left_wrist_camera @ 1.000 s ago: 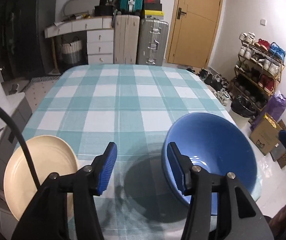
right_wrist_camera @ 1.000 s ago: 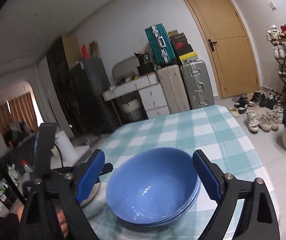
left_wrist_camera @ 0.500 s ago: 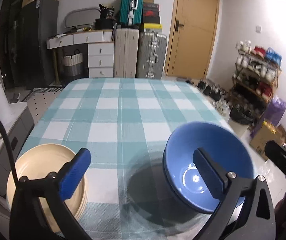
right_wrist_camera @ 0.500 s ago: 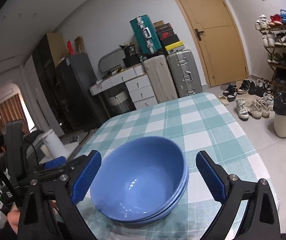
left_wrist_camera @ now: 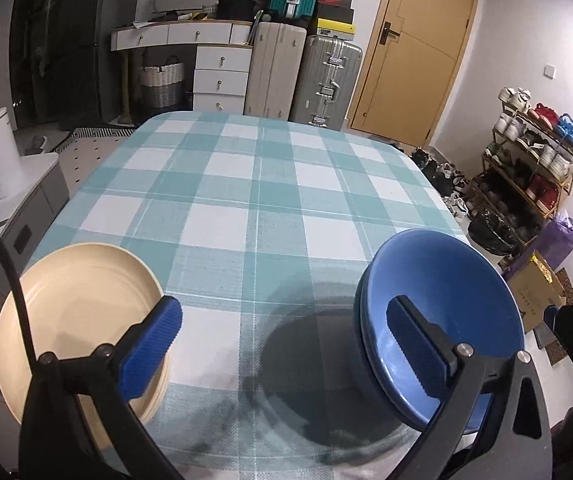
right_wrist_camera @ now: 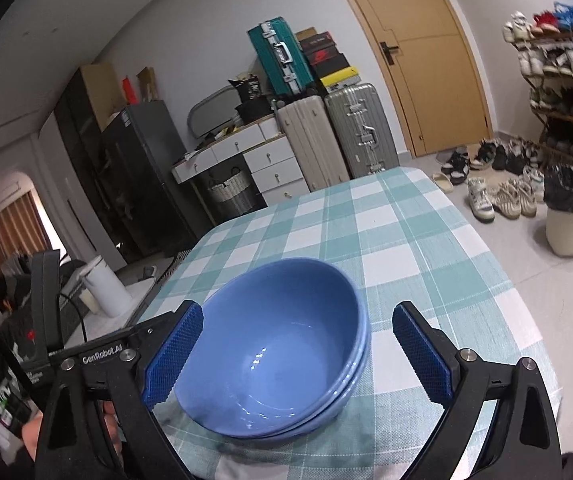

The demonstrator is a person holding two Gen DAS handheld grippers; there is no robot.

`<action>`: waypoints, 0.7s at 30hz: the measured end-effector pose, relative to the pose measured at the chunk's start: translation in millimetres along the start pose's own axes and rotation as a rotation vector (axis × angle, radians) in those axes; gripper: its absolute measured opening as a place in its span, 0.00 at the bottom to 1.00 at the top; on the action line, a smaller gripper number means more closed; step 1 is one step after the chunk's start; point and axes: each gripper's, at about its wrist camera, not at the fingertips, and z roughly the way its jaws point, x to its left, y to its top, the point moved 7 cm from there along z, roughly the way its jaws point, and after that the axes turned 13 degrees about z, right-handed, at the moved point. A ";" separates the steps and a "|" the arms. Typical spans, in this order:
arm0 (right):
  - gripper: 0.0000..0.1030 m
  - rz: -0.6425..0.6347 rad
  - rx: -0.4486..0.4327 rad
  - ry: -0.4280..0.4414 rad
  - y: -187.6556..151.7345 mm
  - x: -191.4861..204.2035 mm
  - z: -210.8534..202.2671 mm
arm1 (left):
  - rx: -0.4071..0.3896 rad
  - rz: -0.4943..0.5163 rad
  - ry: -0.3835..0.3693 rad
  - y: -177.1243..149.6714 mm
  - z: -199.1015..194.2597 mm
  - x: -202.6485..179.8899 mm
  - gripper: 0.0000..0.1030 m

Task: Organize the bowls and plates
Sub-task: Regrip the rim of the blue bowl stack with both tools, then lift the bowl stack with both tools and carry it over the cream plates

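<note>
Sitting between the wide-open right hand-held gripper (right_wrist_camera: 296,356): stacked blue bowls (right_wrist_camera: 278,344).

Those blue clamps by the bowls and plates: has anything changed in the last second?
The left gripper spread its jaws wide, holding nothing. The right gripper closed in around the blue bowls, still open. Bowls and cream plates stayed put.

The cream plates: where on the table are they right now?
In the left wrist view, the cream plates sit stacked at the table's near left corner, across from the blue bowls.
</note>
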 end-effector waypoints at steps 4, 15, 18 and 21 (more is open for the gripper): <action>0.94 0.046 0.017 -0.009 2.8 -10.3 3.2 | -0.004 0.037 0.017 -0.2 -0.1 -5.0 1.00; 0.94 0.192 0.221 -0.017 -5.0 -40.5 51.2 | 0.080 0.108 -0.094 -3.5 16.7 -30.0 1.00; 0.94 0.219 0.287 -0.041 -10.6 -48.3 70.6 | 0.143 0.113 -0.132 -5.5 28.9 -36.6 1.00; 0.94 0.301 0.372 -0.053 -19.2 -62.8 89.8 | 0.205 0.142 -0.132 -8.2 39.9 -43.4 0.99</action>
